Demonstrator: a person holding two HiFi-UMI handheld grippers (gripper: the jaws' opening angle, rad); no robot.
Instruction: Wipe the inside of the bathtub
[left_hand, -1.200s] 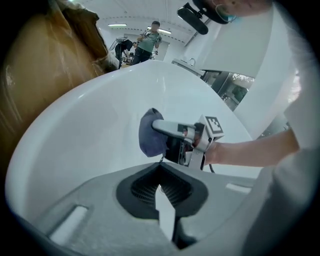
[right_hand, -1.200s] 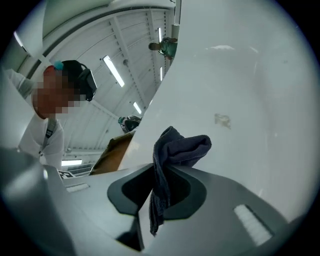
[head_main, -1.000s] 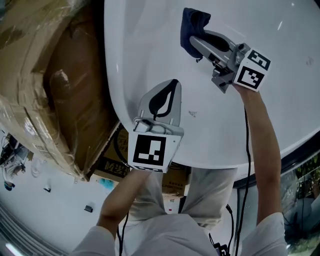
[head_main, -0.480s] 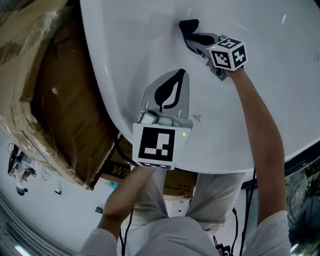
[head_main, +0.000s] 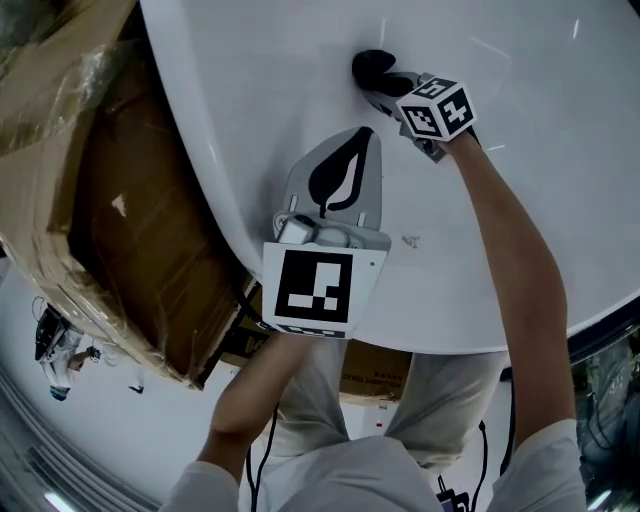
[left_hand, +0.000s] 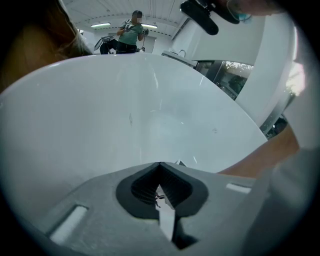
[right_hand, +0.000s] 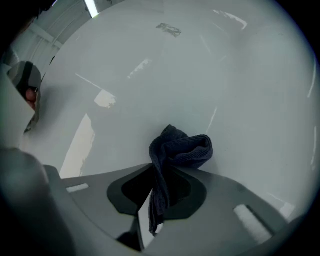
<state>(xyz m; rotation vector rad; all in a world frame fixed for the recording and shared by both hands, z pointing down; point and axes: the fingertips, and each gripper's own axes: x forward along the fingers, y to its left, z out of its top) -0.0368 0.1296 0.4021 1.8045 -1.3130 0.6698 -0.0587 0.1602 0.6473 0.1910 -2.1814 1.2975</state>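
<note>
Reaching farther across the bathtub (head_main: 300, 60) than a second ago with the right tool (head_main: 374, 76), clenched on the dark blue cloth (head_main: 368, 64). Pressing that cloth, bunched, against the white inner wall, with a strip trailing back between the jaws. Holding the left tool (head_main: 362, 136) closed on nothing over the near slope, nudged slightly up the view. Print on the cardboard boxes (head_main: 232, 338) under the rim too blurred to read.

White bathtub (head_main: 260, 60); dk navy cloth (right_hand: 182, 147); blk/wht square-pattern marker cube (head_main: 308, 287); brown cardboard box (head_main: 110, 200).
</note>
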